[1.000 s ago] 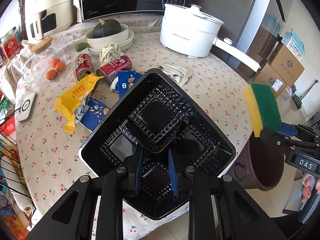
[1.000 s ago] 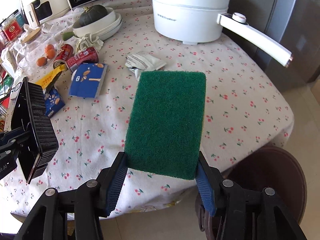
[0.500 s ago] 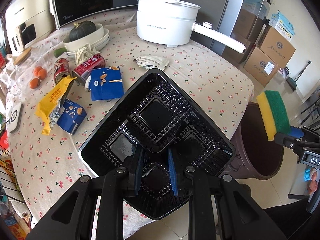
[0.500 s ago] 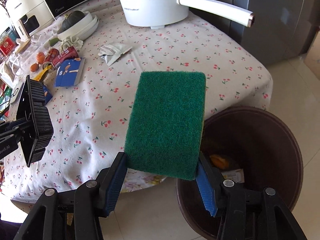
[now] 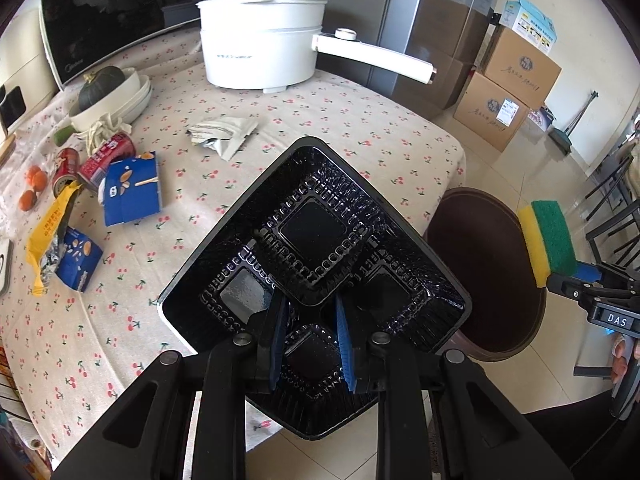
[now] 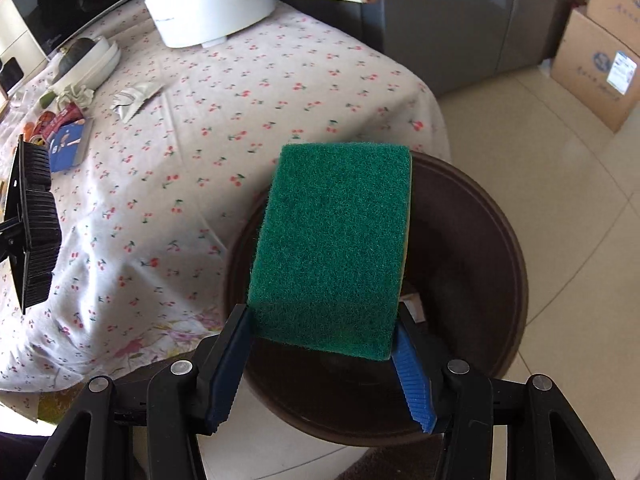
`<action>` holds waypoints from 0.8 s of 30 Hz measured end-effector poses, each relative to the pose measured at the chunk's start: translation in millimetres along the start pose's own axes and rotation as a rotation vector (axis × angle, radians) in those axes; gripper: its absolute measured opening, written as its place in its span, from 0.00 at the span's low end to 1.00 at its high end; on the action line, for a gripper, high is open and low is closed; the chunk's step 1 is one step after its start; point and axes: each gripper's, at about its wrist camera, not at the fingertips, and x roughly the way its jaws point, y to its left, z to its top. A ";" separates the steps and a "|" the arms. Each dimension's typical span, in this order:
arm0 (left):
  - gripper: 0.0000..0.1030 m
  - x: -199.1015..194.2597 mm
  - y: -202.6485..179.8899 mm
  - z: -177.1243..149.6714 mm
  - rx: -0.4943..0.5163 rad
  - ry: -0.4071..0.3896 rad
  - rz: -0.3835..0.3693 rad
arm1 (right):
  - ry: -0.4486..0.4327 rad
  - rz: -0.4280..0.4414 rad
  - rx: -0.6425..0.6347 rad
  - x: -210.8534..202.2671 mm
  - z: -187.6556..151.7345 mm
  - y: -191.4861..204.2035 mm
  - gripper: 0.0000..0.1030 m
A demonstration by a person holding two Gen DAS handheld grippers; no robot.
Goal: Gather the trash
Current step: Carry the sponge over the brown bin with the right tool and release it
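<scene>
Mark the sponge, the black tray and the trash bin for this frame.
sponge (image 6: 332,248): right wrist view, centre of green scouring face.
black tray (image 5: 316,228): left wrist view, floor of largest compartment.
trash bin (image 6: 472,240): right wrist view, dark inner wall.

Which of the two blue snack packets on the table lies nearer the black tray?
The larger flat blue packet beside the red cans; the smaller one lies farther left, by the yellow wrapper.

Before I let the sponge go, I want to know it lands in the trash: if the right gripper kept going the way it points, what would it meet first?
Most likely the brown bin: the right gripper, holding the sponge, points down into its mouth, though depth is unclear.
</scene>
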 end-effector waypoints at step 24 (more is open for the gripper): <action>0.26 64.9 -153.9 9.8 0.211 0.024 -0.175 | 0.031 -0.064 0.125 -3.6 -31.4 -86.8 0.58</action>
